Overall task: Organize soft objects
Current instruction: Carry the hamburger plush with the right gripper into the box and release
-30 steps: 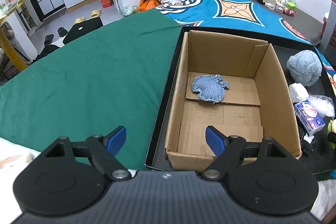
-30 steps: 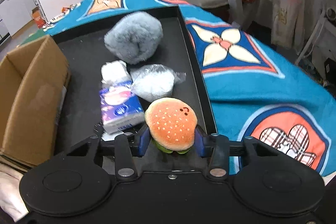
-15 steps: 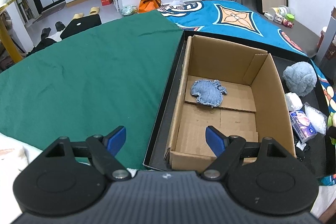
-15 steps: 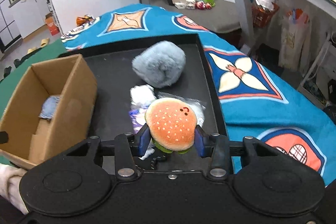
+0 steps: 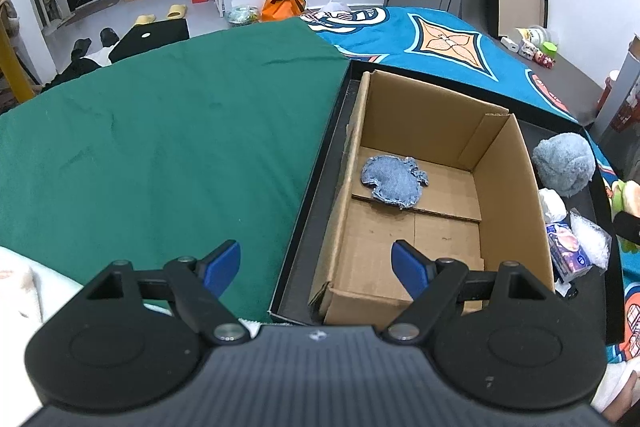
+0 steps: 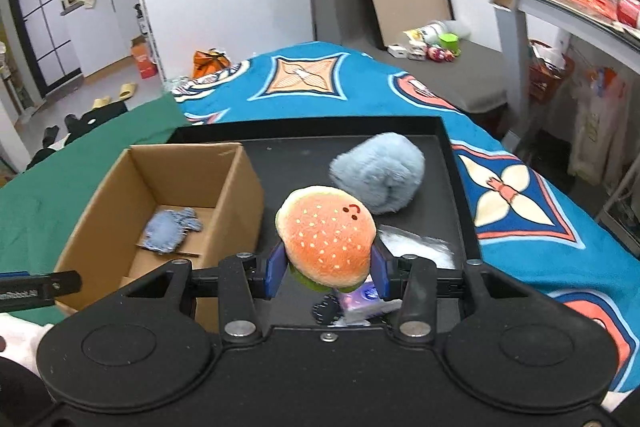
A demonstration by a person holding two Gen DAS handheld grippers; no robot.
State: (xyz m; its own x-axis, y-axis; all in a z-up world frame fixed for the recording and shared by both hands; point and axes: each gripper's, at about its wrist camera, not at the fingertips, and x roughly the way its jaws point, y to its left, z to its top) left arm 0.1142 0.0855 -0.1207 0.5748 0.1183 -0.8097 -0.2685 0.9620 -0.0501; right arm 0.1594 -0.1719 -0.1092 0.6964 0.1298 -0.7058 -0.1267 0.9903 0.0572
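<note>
My right gripper [image 6: 326, 273] is shut on a plush hamburger [image 6: 326, 237] and holds it above the black tray [image 6: 304, 155], just right of the open cardboard box [image 6: 120, 195]. A denim patch [image 6: 170, 229] lies on the box floor; it also shows in the left wrist view [image 5: 394, 179]. A grey-blue fluffy ball [image 6: 378, 177] sits on the tray behind the hamburger. My left gripper [image 5: 316, 265] is open and empty, above the near left corner of the box [image 5: 508, 179].
A tissue pack [image 5: 566, 253], a clear bag of white stuffing [image 5: 590, 241] and a white wad [image 5: 552, 203] lie on the tray right of the box. Green cloth [image 5: 160, 131] covers the left, a blue patterned blanket [image 6: 520, 195] the right and back.
My right gripper has lifted the hamburger up off the tray and moved it left toward the box. My left gripper has drawn back and up a little, still open.
</note>
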